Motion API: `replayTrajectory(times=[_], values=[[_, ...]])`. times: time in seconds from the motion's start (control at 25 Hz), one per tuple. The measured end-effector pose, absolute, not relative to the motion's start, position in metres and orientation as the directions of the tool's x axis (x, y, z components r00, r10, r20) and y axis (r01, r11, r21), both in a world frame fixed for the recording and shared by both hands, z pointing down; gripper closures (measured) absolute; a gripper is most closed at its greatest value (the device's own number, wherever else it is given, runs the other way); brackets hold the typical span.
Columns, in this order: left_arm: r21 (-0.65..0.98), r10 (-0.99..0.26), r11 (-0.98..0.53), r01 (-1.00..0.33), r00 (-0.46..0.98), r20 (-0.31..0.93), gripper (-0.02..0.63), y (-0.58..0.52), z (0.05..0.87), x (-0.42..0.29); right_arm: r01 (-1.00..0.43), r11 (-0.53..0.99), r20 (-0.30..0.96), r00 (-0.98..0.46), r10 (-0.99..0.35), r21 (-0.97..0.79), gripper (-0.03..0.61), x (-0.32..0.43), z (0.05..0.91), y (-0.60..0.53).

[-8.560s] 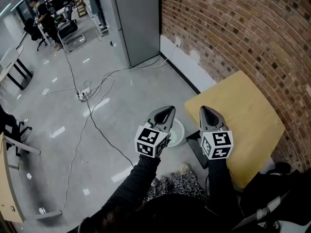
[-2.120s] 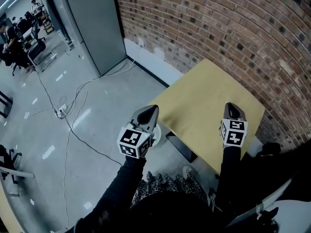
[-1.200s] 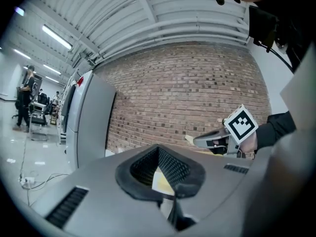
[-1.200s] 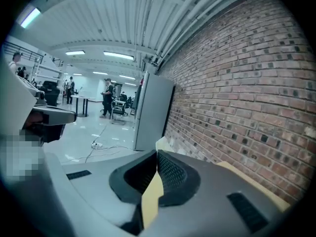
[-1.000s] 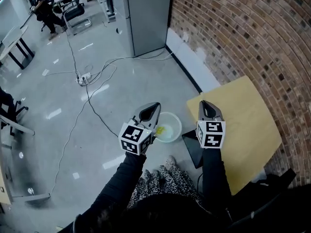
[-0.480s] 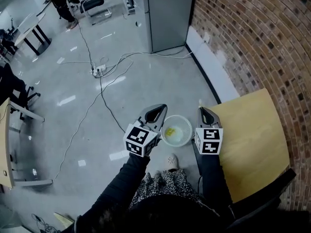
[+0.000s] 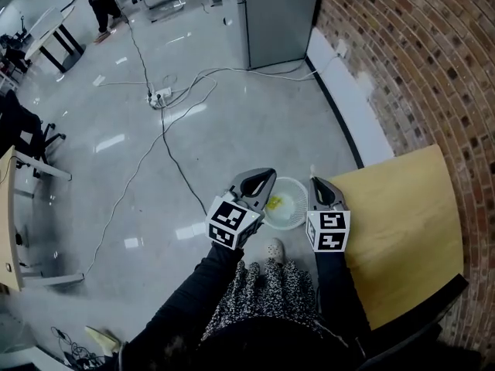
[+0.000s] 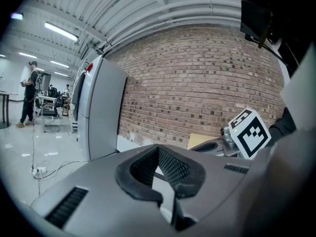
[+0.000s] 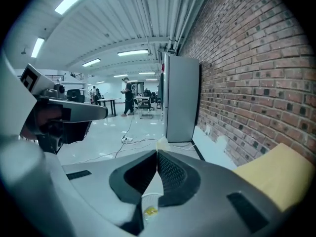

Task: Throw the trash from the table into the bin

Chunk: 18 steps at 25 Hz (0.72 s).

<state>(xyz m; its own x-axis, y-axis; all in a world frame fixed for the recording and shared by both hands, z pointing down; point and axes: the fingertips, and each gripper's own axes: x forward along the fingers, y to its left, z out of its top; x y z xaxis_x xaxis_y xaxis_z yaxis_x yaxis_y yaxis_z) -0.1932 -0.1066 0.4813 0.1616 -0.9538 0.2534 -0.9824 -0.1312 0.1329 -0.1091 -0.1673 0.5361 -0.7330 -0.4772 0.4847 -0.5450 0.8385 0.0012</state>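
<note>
A white bin (image 7: 294, 212) stands on the floor beside the yellow table (image 7: 402, 215), with yellow trash (image 7: 274, 202) inside it. My right gripper (image 7: 312, 182) hangs over the bin's right rim, shut on a small pale paper scrap (image 9: 161, 143) that sticks out at its tip (image 9: 158, 153). The bin (image 9: 149, 199) shows below through the jaw gap. My left gripper (image 7: 267, 175) is over the bin's left rim. Its jaws (image 8: 158, 149) meet at the tip with nothing seen between them.
The table is bare on the part I see. A brick wall (image 7: 418, 52) runs behind it and a grey cabinet (image 7: 282, 14) stands at the back. Cables and a power strip (image 7: 160, 95) lie on the floor. Desks (image 7: 23, 176) are at the left.
The view has swung from the table to the floor bin. Both grippers have come down and closer together, and the bin now lies between their tips. Both stay shut.
</note>
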Motion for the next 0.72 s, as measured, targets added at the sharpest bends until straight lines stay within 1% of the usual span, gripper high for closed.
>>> replayTrajectory(times=[0.32, 0.72], values=[[0.151, -0.936, -0.147, -0.978, 0.186, 0.298, 0.607, -0.114, 0.521, -0.190, -0.516, 0.856, 0.546, -0.731, -0.410, -0.049, 0.563, -0.119, 0.590, -0.158], [0.165, -0.906, -0.145, -0.976, 0.198, 0.373, 0.607, -0.123, 0.596, -0.200, -0.510, 0.856, 0.636, -0.690, -0.346, -0.088, 0.563, -0.123, 0.677, -0.155]])
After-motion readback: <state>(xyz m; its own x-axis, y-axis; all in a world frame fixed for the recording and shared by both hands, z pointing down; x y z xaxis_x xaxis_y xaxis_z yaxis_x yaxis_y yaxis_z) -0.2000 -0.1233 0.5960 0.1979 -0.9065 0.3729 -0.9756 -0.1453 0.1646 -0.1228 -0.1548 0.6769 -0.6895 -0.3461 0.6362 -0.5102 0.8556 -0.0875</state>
